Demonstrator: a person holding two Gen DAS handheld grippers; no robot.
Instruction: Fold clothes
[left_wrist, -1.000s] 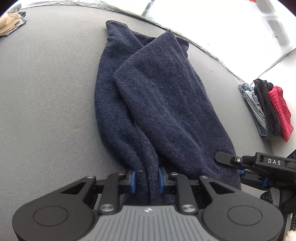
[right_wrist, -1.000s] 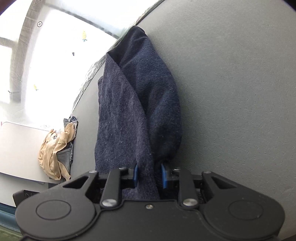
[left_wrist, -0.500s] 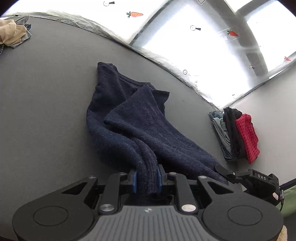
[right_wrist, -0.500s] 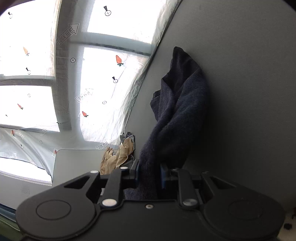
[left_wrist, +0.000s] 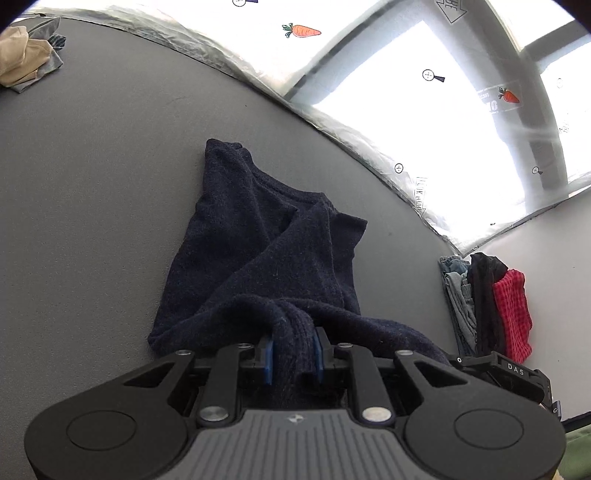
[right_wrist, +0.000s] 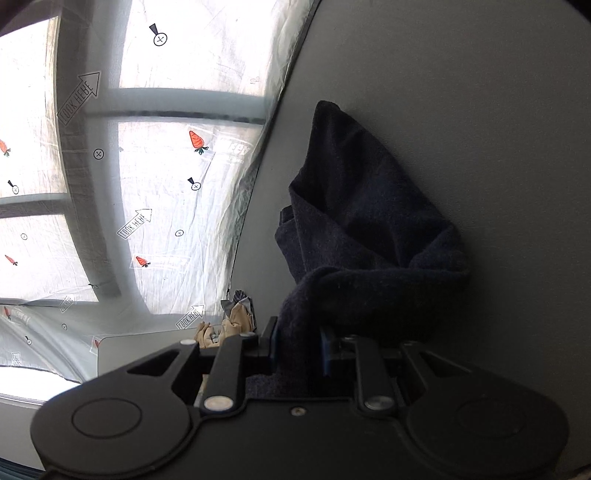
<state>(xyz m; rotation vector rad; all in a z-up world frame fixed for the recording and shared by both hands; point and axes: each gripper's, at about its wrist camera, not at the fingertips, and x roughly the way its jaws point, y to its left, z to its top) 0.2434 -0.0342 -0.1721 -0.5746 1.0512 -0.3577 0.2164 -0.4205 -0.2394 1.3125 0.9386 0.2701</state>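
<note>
- Left wrist view has your left gripper (left_wrist: 292, 352) clamped on a bunched hem of the navy sweater (left_wrist: 266, 251), blue pads (left_wrist: 269, 355) squeezing the knit from both sides.
- Right wrist view shows the same deal: right gripper (right_wrist: 298, 349) pinched tight on the other near corner of the sweater (right_wrist: 354, 221), cloth draping from the jaws down to the table.
- Far end of the sweater lies on the grey table (left_wrist: 92, 184); the near end is lifted and sagging between your two grips, so this looks like the lengthwise fold in hand.
- To do it well, I'd say keep both grippers level and the edge taut between them, carry it over toward the far end, and lay it down square before letting go. The knit looks thick and floppy, so a slack middle will probably bunch.
- Around you: a stack of folded clothes (left_wrist: 484, 306) sits off to the right, well apart from the sweater, and a beige pile (left_wrist: 22, 59) sits at the far left corner.
- Nothing sits on the fold path, though the table's far edge (left_wrist: 332, 125) is near, so watch for overshoot.
</note>
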